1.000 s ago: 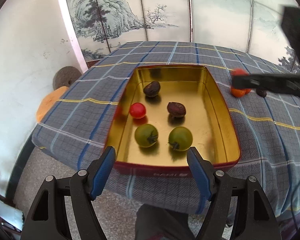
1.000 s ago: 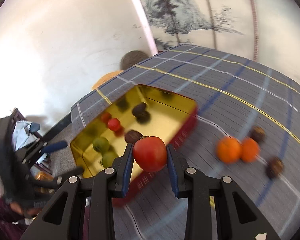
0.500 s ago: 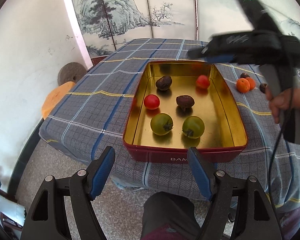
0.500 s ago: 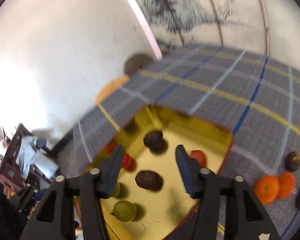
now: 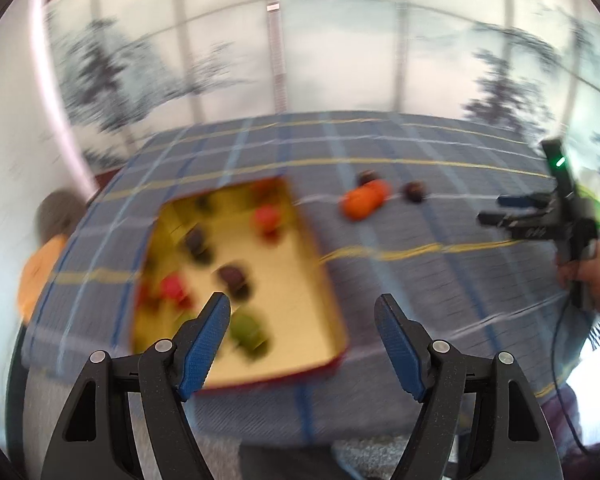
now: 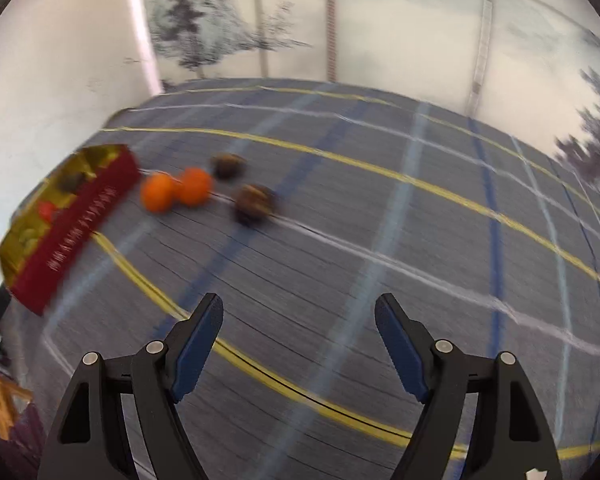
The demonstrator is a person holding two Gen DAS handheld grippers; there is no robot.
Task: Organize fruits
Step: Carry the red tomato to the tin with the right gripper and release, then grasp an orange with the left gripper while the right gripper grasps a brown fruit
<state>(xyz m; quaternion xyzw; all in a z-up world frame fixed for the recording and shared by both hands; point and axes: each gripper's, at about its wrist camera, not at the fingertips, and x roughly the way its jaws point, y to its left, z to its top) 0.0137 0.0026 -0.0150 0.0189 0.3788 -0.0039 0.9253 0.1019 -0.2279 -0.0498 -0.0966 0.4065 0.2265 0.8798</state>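
Fruits lay in two groups on the plaid-covered bench: several red, green and dark ones in the gold tin, and two oranges touching each other with two dark fruits just beside them on the cloth. The left hand-held gripper stood wide and empty over the tin's near end. The right hand-held gripper, its jaws just having been opening, held nothing above bare cloth.

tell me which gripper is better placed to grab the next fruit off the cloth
Probably the right gripper: its jaws have just been opening, are empty, and face the oranges outside the tin. The left gripper hangs over the tin.
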